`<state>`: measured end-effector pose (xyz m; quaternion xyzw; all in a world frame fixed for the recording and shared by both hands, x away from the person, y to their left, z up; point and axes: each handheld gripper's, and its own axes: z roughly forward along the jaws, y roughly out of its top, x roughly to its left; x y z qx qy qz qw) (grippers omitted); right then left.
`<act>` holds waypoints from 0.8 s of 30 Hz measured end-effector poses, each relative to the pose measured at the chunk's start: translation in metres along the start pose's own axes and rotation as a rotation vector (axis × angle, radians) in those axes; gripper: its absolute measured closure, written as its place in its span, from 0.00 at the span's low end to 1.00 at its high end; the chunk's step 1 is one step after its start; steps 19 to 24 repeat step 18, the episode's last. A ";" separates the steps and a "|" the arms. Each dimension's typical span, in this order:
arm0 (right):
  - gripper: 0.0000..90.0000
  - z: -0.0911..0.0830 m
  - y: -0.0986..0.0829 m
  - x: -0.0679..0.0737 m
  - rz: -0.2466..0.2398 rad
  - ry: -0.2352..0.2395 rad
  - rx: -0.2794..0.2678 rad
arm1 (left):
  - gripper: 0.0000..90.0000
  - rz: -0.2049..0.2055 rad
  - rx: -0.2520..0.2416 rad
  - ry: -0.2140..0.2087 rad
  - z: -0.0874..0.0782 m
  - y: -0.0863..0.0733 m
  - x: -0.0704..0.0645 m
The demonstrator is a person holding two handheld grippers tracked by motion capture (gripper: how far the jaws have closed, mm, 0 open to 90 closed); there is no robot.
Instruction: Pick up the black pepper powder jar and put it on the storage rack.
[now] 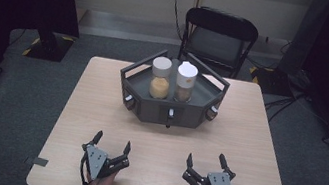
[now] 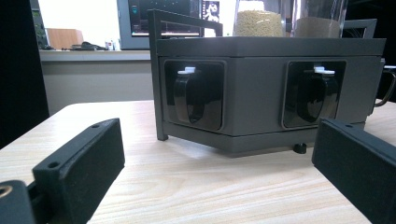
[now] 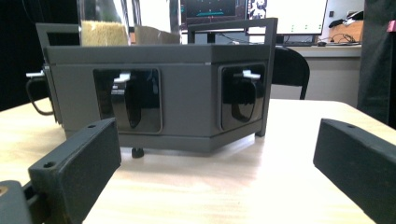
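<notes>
Both grippers, left and right, rest spread wide on the table's near edge, holding nothing. Well ahead at mid-table sits the rack, two jars standing on top. Trouble I'd watch for: a hasty reach bumps the rack, and those tall jars could topple.

Each hand carries a black two-jaw claw. The left claw and the right claw each bear a grey three-cornered plate on top, dotted with small dark screws. The jaws are thick, matte black blocks with small round holes near their bases. A black cable trails from each toward six o'clock.
</notes>
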<state>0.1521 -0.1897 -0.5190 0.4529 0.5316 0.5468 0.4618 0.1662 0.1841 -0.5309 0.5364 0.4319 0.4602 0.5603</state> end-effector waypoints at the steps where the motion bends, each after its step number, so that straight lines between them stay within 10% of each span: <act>1: 0.00 0.000 0.000 0.000 0.000 0.000 0.000 | 0.02 0.000 0.000 0.000 0.000 0.000 0.000; 24: 0.00 0.001 -0.005 0.002 0.003 -0.013 0.008 | 0.02 0.000 0.000 0.000 0.000 0.000 0.000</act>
